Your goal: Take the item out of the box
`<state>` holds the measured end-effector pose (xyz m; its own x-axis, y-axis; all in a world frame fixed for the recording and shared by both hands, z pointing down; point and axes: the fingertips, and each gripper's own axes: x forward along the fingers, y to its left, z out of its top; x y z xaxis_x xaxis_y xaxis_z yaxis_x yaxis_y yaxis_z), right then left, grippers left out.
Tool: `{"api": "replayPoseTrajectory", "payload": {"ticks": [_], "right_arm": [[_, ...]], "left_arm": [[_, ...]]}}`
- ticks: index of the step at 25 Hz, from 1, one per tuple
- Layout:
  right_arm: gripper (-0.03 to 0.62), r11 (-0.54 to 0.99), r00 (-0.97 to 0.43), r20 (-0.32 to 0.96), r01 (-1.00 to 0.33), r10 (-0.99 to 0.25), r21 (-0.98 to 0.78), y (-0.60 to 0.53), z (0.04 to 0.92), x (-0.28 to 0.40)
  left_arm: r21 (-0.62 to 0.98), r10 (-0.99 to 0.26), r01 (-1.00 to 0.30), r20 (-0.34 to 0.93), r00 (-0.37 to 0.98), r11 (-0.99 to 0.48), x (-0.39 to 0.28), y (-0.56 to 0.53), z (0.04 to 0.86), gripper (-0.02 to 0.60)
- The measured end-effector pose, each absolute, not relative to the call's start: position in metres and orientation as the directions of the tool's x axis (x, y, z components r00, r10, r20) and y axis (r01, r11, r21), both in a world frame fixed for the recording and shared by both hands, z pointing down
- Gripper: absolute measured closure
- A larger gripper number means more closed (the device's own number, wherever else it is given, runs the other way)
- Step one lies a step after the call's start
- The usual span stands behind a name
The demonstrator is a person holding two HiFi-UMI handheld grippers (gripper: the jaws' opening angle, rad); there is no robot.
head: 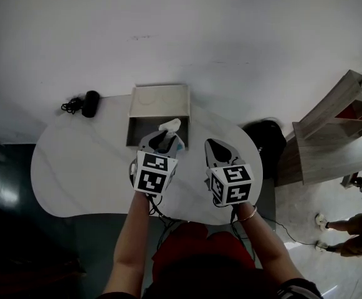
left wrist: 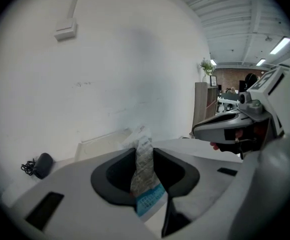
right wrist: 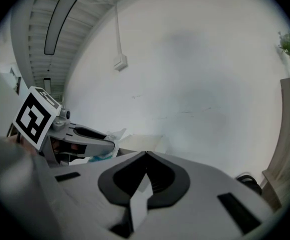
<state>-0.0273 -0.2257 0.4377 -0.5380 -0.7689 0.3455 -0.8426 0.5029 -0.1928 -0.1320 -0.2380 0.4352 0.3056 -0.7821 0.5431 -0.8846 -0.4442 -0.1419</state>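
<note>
Pinched in the left gripper [head: 163, 143] is a white crinkly packet [left wrist: 145, 169] with a blue label. The jaws press on it from both sides. The packet is lifted up, over the front part of the open box [head: 129, 136] on the table [head: 75, 167]. The right gripper [right wrist: 145, 156] is closed tight with nothing in it, just beside the left one. This looks like the lifting-out step. Next, the packet needs to go clear of the box and down onto the table.
</note>
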Motion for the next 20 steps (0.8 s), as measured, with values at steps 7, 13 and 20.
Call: {"api": "replayPoseTrajectory", "payload": {"ticks": [7,13,20], "right_arm": [[0.579,0.509,-0.541,0.328,-0.84,-0.774,-0.185,-0.215,0.428,-0.019],[0.579,0.522,-0.556,0.31,-0.831,-0.771,-0.191,-0.207,0.421,-0.013],[0.579,0.542,-0.578,0.268,-0.816,-0.771,-0.2,-0.198,0.411,-0.011]], "left_arm": [[-0.063,-0.805,-0.914,0.5,0.318,-0.401,-0.13,-0.216,0.418,0.454],[-0.077,-0.835,-0.923,0.46,0.302,-0.377,-0.124,-0.201,0.402,0.454],[-0.024,-0.857,-0.939,0.416,0.303,-0.344,-0.124,-0.186,0.391,0.454]]}}
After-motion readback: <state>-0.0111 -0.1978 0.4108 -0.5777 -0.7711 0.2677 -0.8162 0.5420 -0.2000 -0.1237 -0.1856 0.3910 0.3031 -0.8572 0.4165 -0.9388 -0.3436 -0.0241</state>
